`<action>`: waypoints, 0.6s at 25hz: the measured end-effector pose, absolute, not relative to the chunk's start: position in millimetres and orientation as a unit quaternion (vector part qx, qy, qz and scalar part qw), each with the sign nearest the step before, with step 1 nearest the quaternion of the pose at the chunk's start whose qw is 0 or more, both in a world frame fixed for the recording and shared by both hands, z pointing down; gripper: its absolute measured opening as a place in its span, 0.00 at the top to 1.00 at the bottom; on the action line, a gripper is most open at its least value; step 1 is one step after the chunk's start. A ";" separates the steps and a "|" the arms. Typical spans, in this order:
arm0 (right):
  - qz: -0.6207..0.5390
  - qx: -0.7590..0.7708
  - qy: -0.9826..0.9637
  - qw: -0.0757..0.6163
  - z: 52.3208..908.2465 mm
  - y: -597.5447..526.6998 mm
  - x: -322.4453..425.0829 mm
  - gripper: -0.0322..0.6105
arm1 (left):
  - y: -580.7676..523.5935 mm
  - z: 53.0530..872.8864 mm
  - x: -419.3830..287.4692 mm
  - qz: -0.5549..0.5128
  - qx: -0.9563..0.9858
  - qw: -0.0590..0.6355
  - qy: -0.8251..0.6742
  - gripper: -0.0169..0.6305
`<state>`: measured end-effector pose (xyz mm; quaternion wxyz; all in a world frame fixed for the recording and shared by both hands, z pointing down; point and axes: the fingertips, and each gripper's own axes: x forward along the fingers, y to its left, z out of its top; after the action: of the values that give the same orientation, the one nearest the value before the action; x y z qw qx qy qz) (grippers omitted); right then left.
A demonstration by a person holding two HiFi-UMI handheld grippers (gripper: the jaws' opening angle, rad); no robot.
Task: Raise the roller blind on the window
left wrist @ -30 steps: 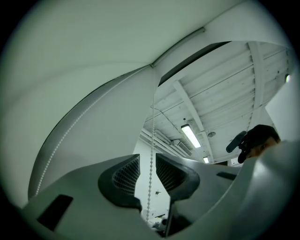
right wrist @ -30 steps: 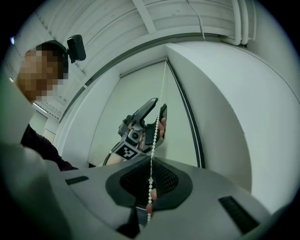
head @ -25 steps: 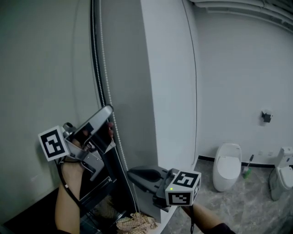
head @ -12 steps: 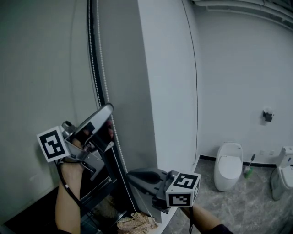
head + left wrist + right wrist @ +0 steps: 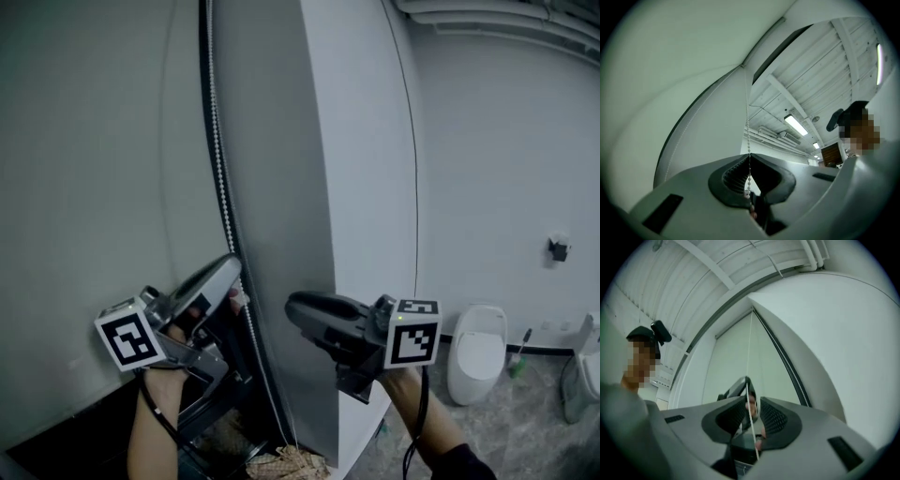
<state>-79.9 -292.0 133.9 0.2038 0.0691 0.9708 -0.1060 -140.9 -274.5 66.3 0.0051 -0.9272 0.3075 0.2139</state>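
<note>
Right gripper (image 5: 294,306) risen, jaws apart, left gripper (image 5: 234,269) pinching beaded chain (image 5: 218,159)

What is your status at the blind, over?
Left gripper shut on chain. Right gripper open, chain between its jaws, not pinched. Blind mostly down. No obstruction seen.

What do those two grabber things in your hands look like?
Both are smooth grey plastic, with black ribbed pads inside the jaws. The left gripper and the right gripper each carry a white cube with black square markers; the right one's has a small green light. A thin black cable hangs from each, and a dark sleeve shows at the right wrist.
</note>
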 end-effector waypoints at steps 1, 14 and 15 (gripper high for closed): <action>-0.107 0.072 0.967 0.218 108.1 -296.2 -80.1 0.82 | -276.7 67.2 -143.2 0.209 -0.925 0.003 0.317 0.95; -0.036 0.114 0.949 0.293 49.1 -253.6 -137.9 0.82 | -220.8 232.4 -167.9 0.199 -0.911 0.006 0.362 0.95; -0.036 0.122 0.947 0.294 46.1 -248.3 -136.9 0.82 | -215.4 234.8 -163.6 0.196 -0.909 0.007 0.367 0.95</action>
<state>-136.9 -248.3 46.1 0.2942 0.1217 0.9473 -0.0363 -163.6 -215.4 234.8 0.0071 -0.9093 0.3667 0.1963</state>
